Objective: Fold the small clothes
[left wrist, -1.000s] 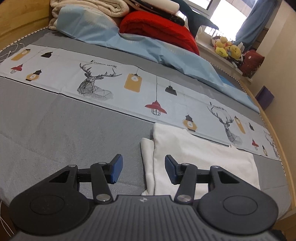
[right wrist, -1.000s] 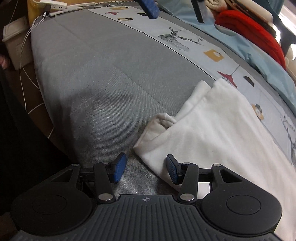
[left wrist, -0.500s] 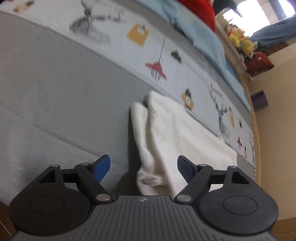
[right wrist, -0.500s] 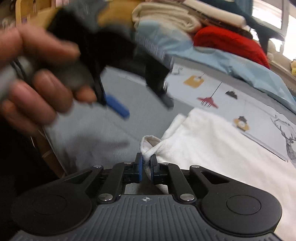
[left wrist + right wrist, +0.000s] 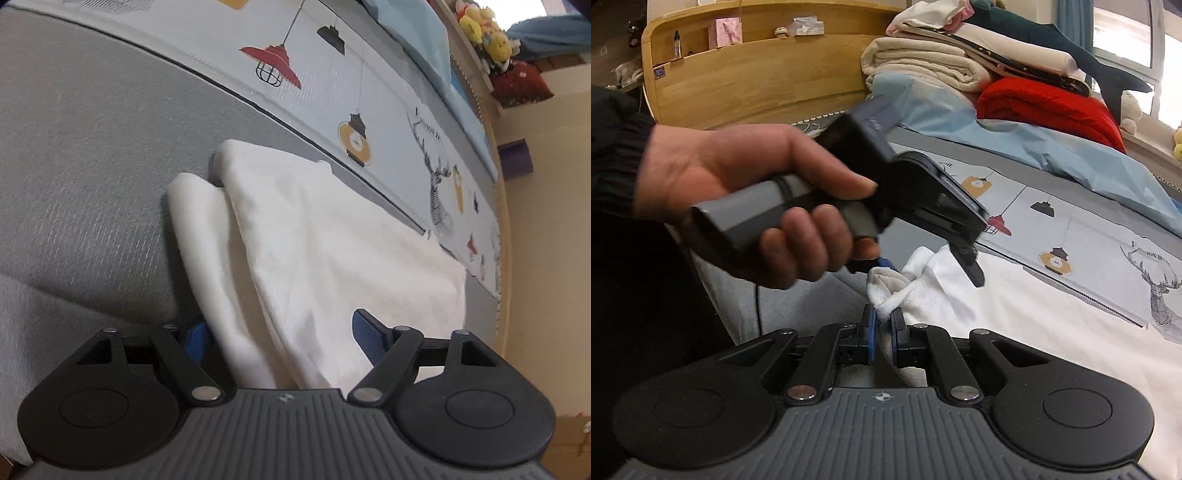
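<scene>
One soft white garment (image 5: 332, 251) on the grey woven bed (image 5: 92, 147): right tongs (image 5: 882, 334) clamp its corner, left tongs (image 5: 277, 339), jaws lately narrowing, straddle it unclenched.

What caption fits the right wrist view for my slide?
Right tongs pinch a corner of the white garment on the bed, while the left tongs hover open over it.

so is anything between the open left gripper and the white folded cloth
Nothing visible: the left gripper straddles the near edge of the white folded cloth, jaws wide, with only the grey bed cover beneath.
</scene>
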`<act>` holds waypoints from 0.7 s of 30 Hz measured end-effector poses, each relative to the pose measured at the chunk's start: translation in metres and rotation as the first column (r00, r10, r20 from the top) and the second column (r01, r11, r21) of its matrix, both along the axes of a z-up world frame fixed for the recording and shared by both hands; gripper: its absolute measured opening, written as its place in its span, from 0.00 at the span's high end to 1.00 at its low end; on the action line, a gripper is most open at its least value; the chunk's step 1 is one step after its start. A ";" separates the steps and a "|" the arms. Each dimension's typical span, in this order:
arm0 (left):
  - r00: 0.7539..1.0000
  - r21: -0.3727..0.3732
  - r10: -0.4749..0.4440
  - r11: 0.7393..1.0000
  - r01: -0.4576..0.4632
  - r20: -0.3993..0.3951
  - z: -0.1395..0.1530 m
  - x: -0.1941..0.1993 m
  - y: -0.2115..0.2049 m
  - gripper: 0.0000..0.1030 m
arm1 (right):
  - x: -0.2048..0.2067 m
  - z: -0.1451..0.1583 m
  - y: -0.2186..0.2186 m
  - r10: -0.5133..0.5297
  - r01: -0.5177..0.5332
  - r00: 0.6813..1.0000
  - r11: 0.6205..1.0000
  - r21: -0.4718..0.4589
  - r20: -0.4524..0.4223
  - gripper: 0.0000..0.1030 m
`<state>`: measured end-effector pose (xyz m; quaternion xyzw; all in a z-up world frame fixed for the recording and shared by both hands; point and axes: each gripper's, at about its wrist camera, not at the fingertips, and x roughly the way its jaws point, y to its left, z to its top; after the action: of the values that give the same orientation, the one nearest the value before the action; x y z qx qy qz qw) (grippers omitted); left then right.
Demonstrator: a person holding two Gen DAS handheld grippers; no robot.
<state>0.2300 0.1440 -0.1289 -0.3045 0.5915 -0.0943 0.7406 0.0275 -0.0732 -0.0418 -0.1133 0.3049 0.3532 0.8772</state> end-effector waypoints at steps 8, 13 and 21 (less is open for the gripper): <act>0.993 0.099 -0.046 0.994 0.035 0.111 0.018 -0.011 0.005 0.87 | 0.003 0.000 0.018 0.033 -0.032 0.999 0.998 0.049 -0.025 0.93; 0.974 0.153 -0.003 0.988 -0.033 0.228 0.053 -0.044 0.042 0.87 | 0.001 0.013 0.030 0.086 -0.071 0.995 0.972 0.223 -0.056 0.93; 0.979 0.237 -0.003 0.970 -0.047 0.206 0.062 -0.061 0.049 0.87 | 0.007 0.018 0.008 0.032 0.003 0.993 0.957 0.290 -0.116 0.93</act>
<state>0.1693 0.1930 -0.0670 -0.2079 0.5159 -0.0445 0.8299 0.0344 -0.0656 -0.0240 0.0353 0.3009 0.4064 0.8620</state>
